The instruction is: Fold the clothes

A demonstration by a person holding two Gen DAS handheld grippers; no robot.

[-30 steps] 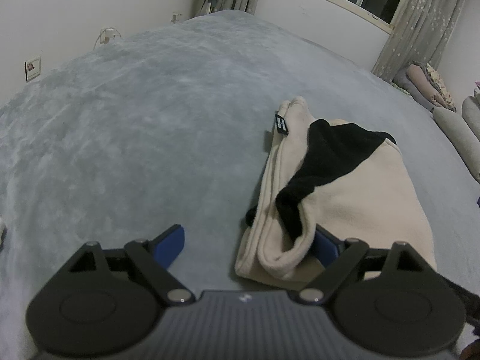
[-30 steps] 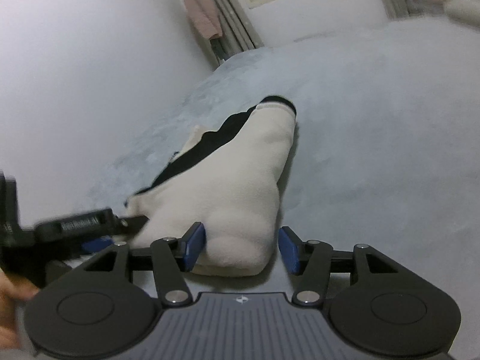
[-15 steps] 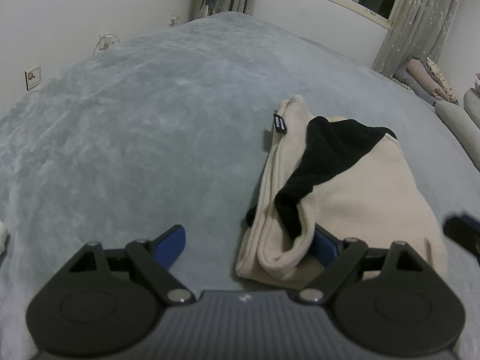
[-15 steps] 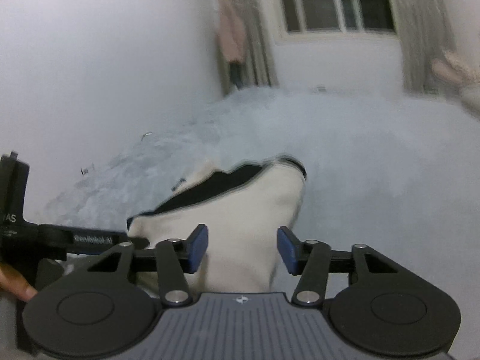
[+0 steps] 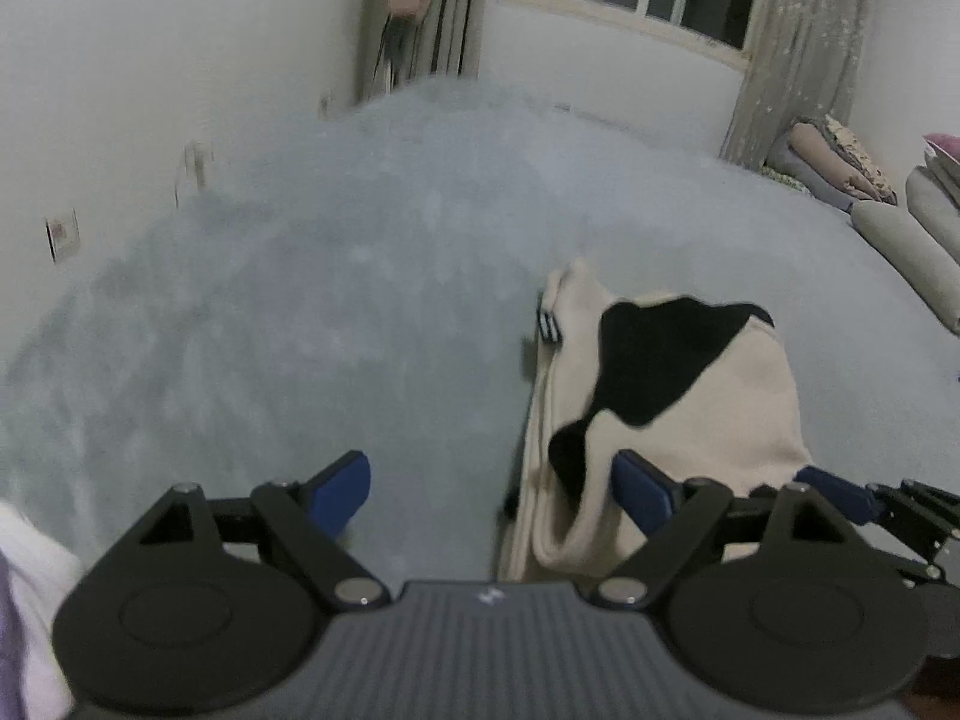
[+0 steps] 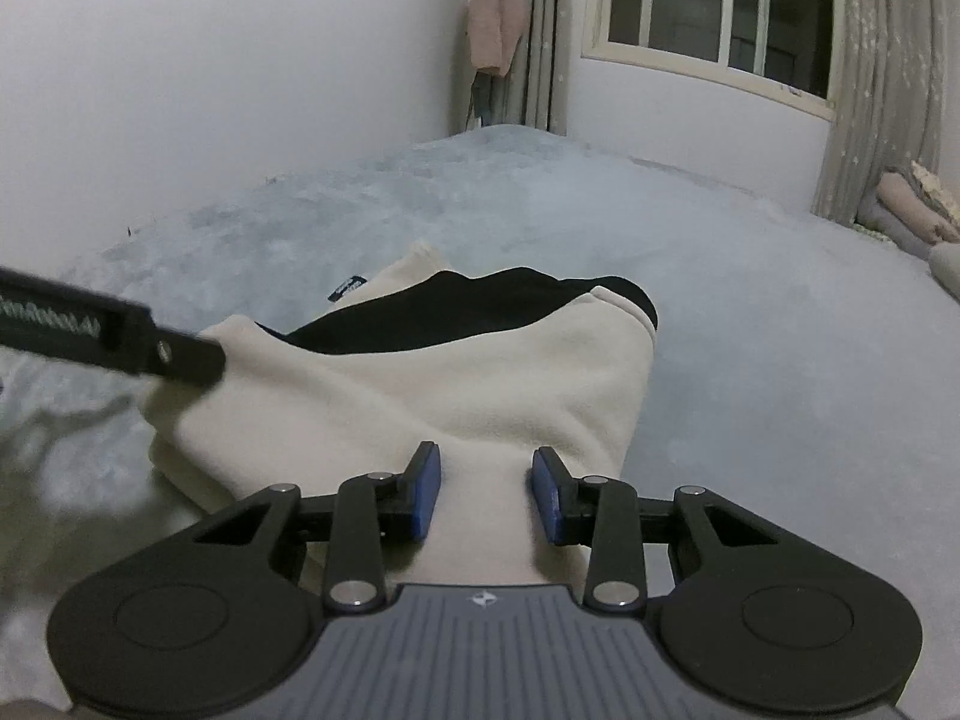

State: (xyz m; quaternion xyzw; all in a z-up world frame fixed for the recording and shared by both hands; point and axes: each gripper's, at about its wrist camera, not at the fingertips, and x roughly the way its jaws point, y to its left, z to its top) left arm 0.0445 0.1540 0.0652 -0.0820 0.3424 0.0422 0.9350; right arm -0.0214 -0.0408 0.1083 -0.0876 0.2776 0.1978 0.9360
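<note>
1. Cream-and-black fleece garment (image 5: 708, 396) lying folded on grey plush bedspread (image 5: 336, 312), right of centre in left wrist view; small label tag (image 5: 547, 324) at its far left corner.
2. Long axis of garment running near-to-far, away from both tools; near end bunched, far end tapering toward window (image 6: 720, 6).
3. Left gripper (image 5: 492, 483) spread wide, nothing pinched. Left pad (image 5: 339, 483) over bare bedspread; right pad (image 5: 642, 489) tucked against near-left fold of fleece, touching but not clamping.
4. Right gripper (image 6: 486, 489) closing, near edge of cream fleece (image 6: 420, 372) between its blue pads; small gaps visible at both pad faces, so cloth not yet pinched.
5. Key relation: near hem directly ahead of right gripper and centred in its jaw gap; same hem only at right fringe of left gripper. Right hand judged better placed for the grab.
6. Left tool's finger (image 6: 108, 336) entering right wrist view from left, tip at garment's near-left corner.
7. Judgement: next fold likely near end carried toward far end along long axis; risk of single-layer pinch letting lower layers slide.
</note>
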